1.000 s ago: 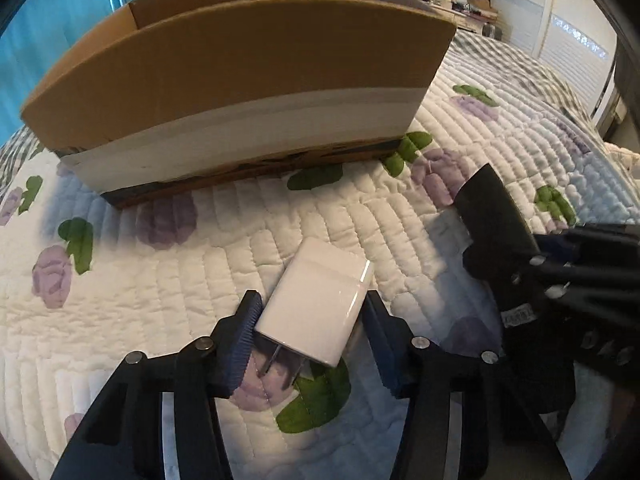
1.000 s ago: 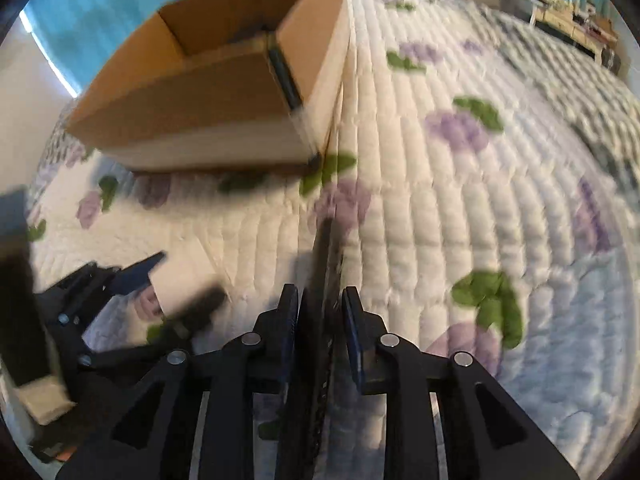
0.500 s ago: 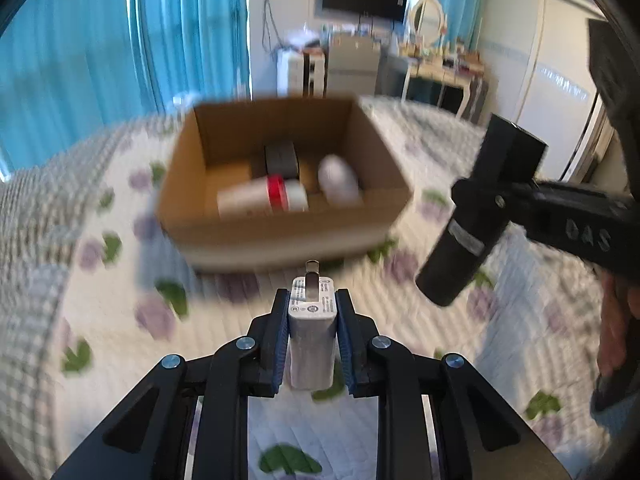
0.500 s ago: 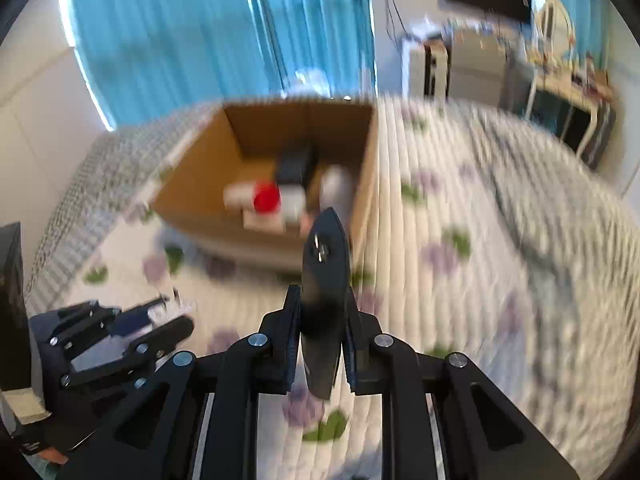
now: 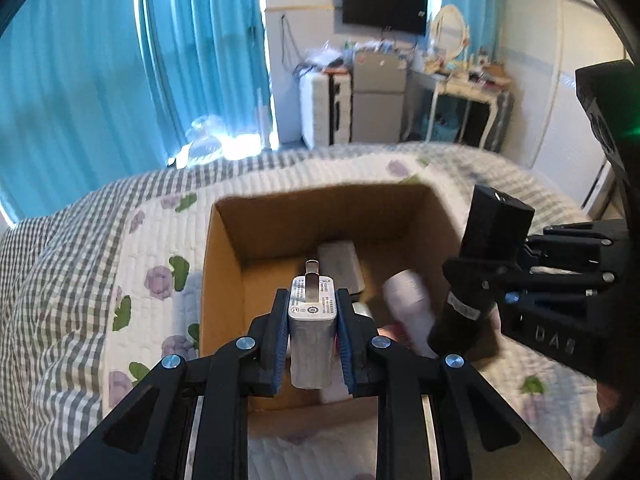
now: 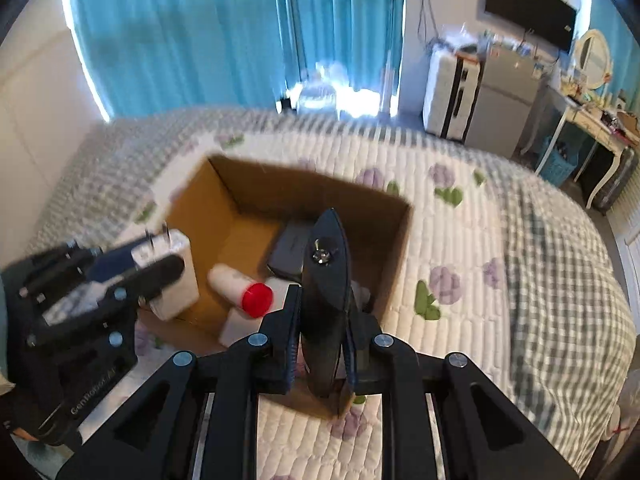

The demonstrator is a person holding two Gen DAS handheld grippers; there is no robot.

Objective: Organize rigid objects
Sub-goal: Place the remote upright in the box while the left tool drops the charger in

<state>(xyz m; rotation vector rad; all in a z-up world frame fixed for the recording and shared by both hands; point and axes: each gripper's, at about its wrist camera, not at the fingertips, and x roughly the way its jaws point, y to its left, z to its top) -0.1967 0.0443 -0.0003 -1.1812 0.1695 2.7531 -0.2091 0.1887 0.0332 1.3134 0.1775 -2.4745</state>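
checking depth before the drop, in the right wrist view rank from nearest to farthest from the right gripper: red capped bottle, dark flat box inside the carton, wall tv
1. The red capped bottle, just left of the right gripper, lying at the cardboard box's near end.
2. The dark flat box, deeper in the carton, behind the black tool the gripper holds.
3. The wall tv, across the room, upper right.
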